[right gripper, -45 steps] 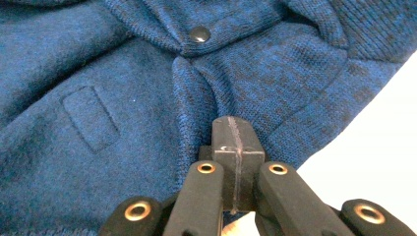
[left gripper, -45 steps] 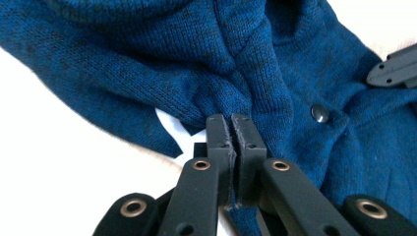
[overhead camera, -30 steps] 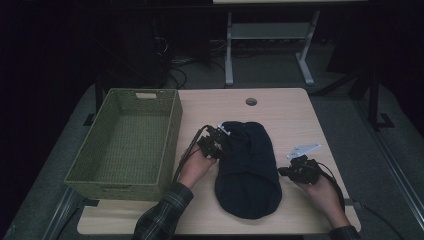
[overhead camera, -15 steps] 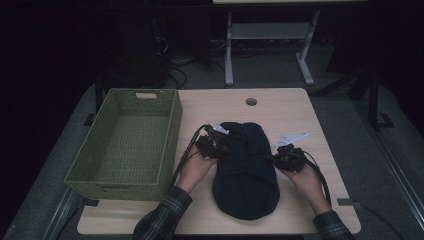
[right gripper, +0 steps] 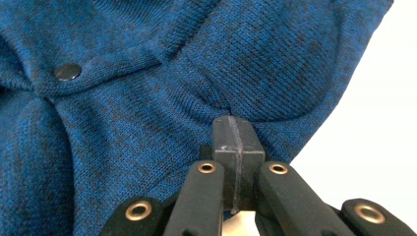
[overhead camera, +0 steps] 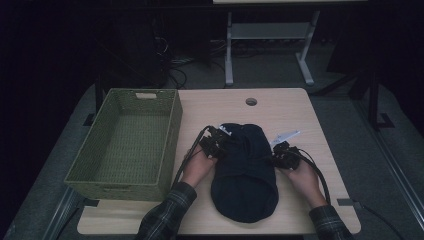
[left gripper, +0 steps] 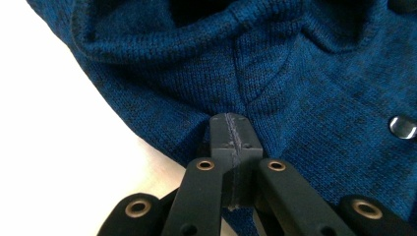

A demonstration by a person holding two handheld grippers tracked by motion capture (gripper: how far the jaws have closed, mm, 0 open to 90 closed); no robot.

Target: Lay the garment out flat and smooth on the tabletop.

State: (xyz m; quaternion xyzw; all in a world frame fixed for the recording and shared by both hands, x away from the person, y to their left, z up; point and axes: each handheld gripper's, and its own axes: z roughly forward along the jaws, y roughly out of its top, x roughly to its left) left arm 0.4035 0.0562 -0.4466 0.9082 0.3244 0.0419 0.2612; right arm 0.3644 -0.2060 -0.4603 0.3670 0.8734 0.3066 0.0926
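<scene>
Wooden table (overhead camera: 300,115): my left gripper (overhead camera: 214,142) and right gripper (overhead camera: 284,154) both clamp the blue knit garment (overhead camera: 245,170), at 9 and 3 o'clock.

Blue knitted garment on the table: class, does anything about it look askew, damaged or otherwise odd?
Nothing stands out. The blue knitted garment lies folded on the table, undamaged, puckered only where the left claw and right claw pinch its edges. The green basket stands upright beside it.

The high view is dim and murky with black surroundings; both gripper views are bright, their tabletop glaring white.
</scene>
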